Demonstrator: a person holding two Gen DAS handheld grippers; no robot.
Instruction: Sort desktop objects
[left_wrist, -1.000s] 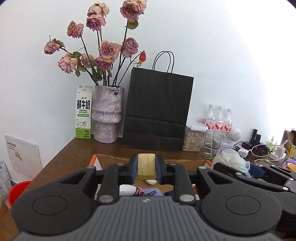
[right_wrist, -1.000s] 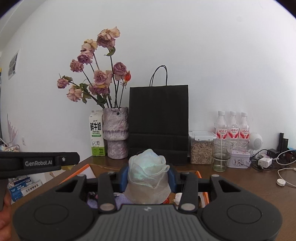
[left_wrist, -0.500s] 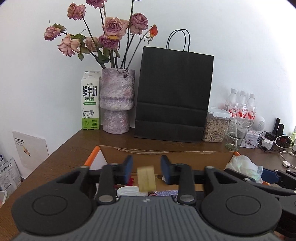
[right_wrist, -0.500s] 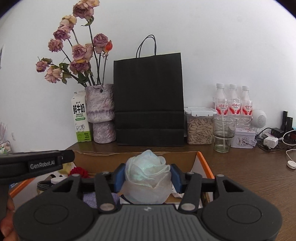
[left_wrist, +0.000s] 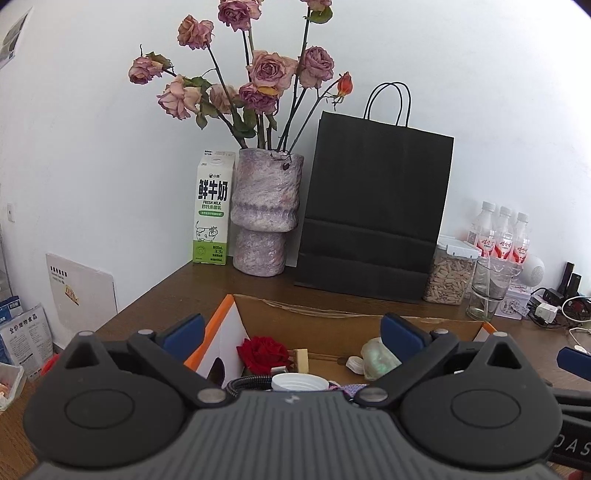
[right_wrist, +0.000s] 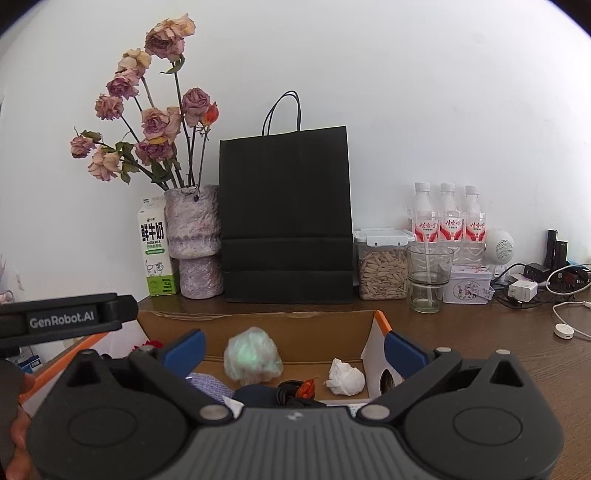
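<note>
Both jaws have just been opening and now stand wide, with nothing between them. Beyond the left gripper (left_wrist: 291, 328) a small yellow block (left_wrist: 301, 360) sits in the cardboard box (left_wrist: 325, 317) beside a red rose (left_wrist: 264, 352). Beyond the right gripper (right_wrist: 293, 349) a pale green crumpled wrapper (right_wrist: 253, 360) rests on the box floor, near a white paper wad (right_wrist: 345, 376). Behind the box, on the brown worktop (right_wrist: 480, 332), stand a milk carton (right_wrist: 155, 251), a vase of dried roses (right_wrist: 194, 240) and a black paper bag (right_wrist: 286, 218).
</note>
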